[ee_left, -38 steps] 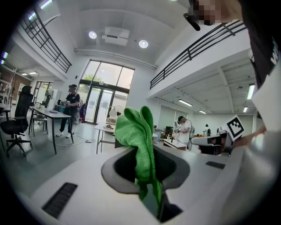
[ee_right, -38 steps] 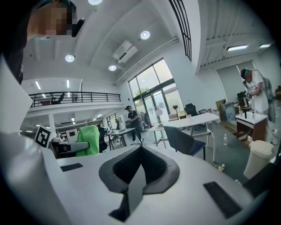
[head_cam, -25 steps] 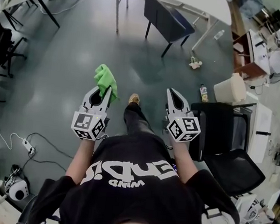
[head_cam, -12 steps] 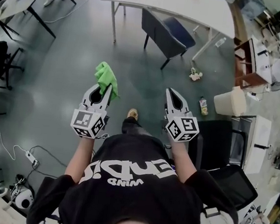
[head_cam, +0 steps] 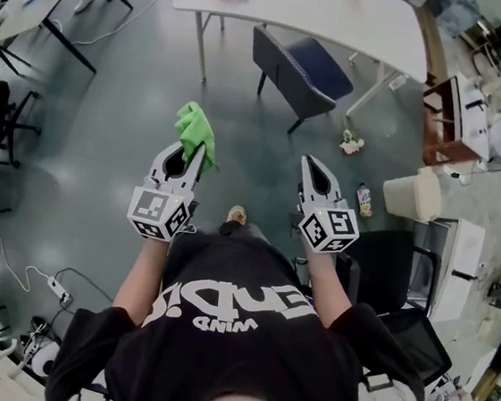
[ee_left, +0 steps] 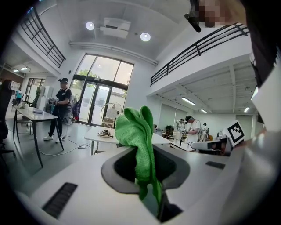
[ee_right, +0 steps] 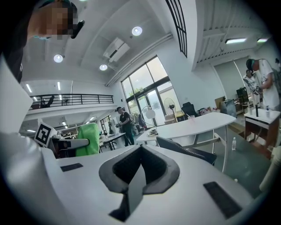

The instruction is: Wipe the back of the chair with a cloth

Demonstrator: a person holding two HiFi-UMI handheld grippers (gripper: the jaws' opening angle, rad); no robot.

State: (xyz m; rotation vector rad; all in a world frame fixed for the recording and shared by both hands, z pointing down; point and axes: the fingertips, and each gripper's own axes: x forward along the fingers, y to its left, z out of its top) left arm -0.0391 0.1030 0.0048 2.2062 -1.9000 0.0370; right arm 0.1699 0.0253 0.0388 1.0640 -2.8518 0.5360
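Chair (head_cam: 303,68) drifted nearer since last frame; it lies far ahead, seemingly closer to my right tongs (head_cam: 312,163), pressed together, empty. Left tongs (head_cam: 191,150) pinch cloth (head_cam: 196,128).

On the black shirt (head_cam: 237,315) I read white print, upside down in the head view, its small line seemingly "WIND" and its big line unclear to me, while the left gripper (head_cam: 188,148) and right gripper (head_cam: 311,162) bear only black-and-white square marker patterns.
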